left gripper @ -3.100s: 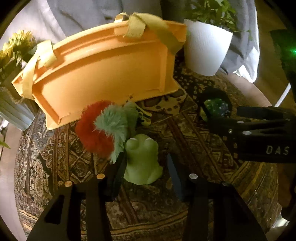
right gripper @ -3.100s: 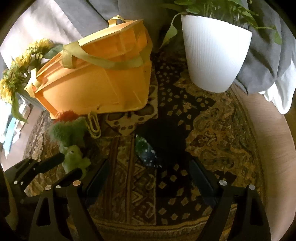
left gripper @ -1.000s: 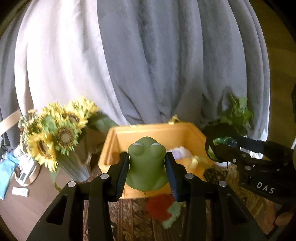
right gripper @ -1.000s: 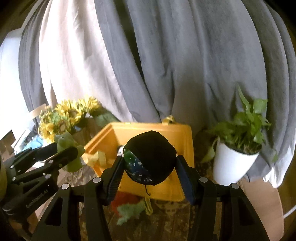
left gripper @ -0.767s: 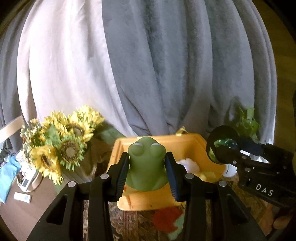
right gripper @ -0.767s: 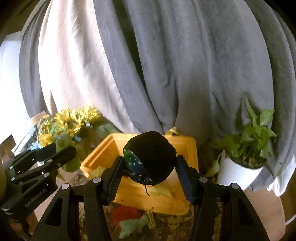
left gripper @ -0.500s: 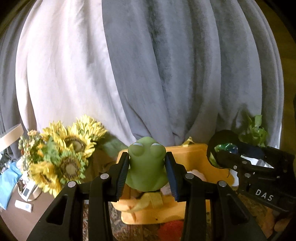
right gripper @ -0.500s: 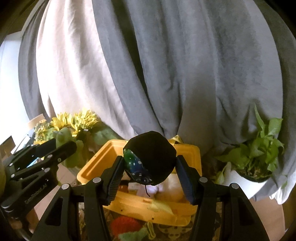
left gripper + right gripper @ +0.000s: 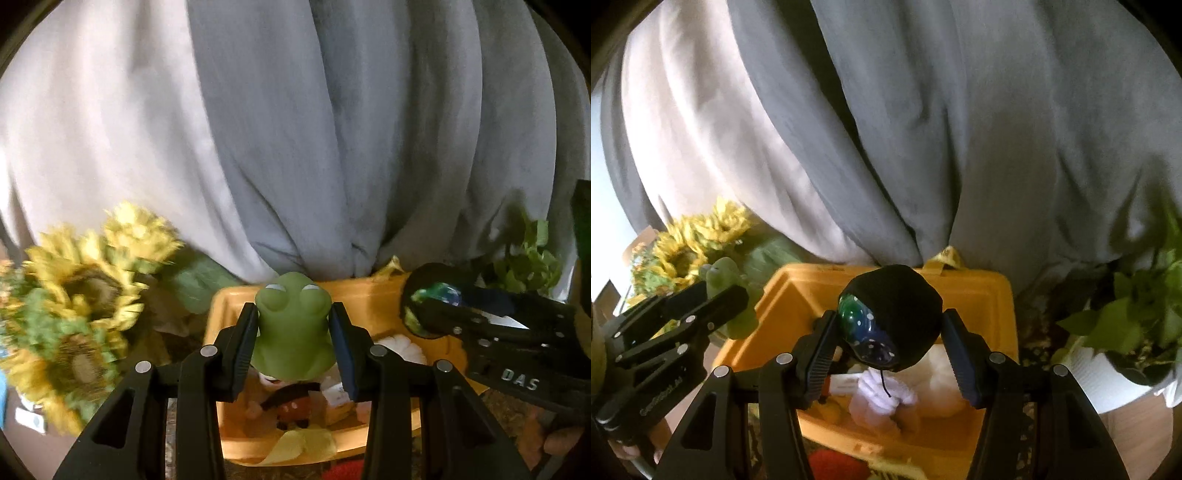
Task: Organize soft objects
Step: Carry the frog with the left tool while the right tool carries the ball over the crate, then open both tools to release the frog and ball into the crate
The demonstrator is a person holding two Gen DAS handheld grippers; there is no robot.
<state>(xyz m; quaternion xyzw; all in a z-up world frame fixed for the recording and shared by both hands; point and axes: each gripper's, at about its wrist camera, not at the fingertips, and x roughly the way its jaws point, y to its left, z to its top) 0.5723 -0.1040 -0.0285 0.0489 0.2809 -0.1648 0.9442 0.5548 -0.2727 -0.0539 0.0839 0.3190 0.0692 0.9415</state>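
My left gripper (image 9: 293, 345) is shut on a green frog toy (image 9: 291, 328) and holds it above the open orange basket (image 9: 369, 295). My right gripper (image 9: 890, 350) is shut on a black soft ball with a green and blue patch (image 9: 897, 314), also above the orange basket (image 9: 993, 295). The basket holds several soft toys, among them a white one (image 9: 882, 398) and a small dark red figure (image 9: 291, 402). Each gripper shows in the other's view: the right one (image 9: 491, 332) and the left one (image 9: 676, 321).
Sunflowers (image 9: 74, 295) stand left of the basket. A potted green plant in a white pot (image 9: 1137, 332) stands to its right. Grey and white drapes (image 9: 295, 129) hang behind. A red fluffy toy (image 9: 831, 465) lies on the patterned rug in front of the basket.
Both grippers have moved forward toward the basket with their toys; the basket's inside now shows below the fingers. Grips are unchanged.
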